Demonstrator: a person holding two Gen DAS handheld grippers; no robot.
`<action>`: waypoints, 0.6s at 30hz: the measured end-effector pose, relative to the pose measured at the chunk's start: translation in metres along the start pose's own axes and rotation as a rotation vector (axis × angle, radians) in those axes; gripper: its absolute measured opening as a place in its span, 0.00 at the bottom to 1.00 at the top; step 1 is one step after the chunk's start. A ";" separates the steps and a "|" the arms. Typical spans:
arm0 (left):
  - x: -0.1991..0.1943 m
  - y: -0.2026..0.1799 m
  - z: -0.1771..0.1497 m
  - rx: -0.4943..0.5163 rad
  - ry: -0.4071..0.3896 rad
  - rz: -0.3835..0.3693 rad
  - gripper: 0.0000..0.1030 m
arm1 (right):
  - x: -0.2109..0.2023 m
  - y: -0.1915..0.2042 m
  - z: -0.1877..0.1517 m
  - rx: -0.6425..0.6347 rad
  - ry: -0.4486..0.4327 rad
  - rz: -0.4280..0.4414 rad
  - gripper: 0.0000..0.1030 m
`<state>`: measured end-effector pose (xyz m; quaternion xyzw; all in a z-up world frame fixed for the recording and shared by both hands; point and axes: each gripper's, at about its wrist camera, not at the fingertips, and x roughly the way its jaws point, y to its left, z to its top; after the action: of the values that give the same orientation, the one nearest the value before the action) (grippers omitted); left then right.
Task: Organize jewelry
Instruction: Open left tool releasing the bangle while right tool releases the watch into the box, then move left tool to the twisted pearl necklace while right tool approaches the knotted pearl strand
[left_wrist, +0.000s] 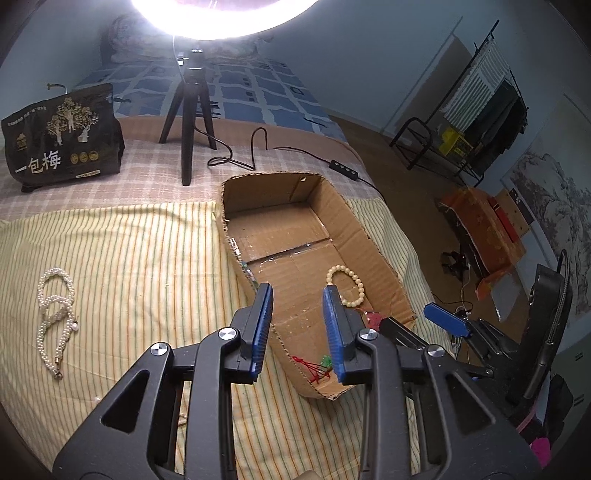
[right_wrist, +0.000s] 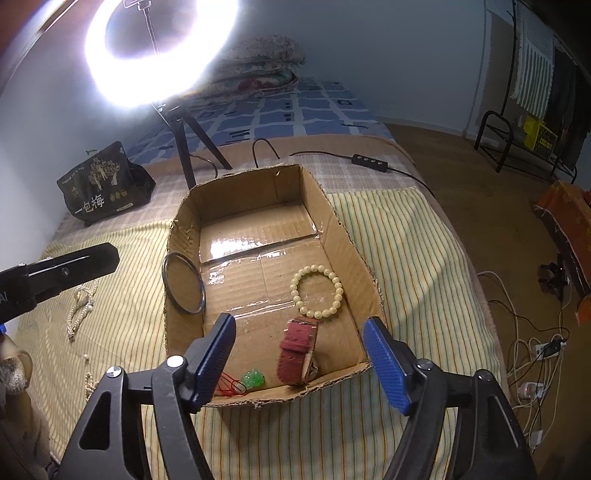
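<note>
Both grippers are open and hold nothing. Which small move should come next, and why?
Probably swing the left gripper left toward the pearl necklace. It lies alone on the striped cloth, while the bead bracelet and watch already sit in the cardboard box.

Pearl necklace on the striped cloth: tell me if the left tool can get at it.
Probably yes. The pearl necklace lies in the open on the cloth, outside the cardboard box, left of the open, empty left tool; nothing lies between them.
</note>
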<state>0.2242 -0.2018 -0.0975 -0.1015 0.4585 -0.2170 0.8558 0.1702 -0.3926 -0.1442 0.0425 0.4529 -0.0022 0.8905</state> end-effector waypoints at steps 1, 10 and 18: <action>-0.001 0.001 0.000 0.002 0.001 0.002 0.27 | 0.000 0.000 0.000 0.002 -0.002 0.000 0.74; -0.013 0.009 -0.002 0.016 -0.007 0.025 0.35 | -0.006 0.005 0.001 0.008 -0.015 0.005 0.75; -0.031 0.029 -0.004 0.029 -0.017 0.067 0.35 | -0.013 0.020 0.002 -0.004 -0.033 0.023 0.75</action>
<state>0.2145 -0.1614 -0.0877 -0.0755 0.4512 -0.1938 0.8678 0.1650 -0.3738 -0.1309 0.0459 0.4377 0.0084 0.8979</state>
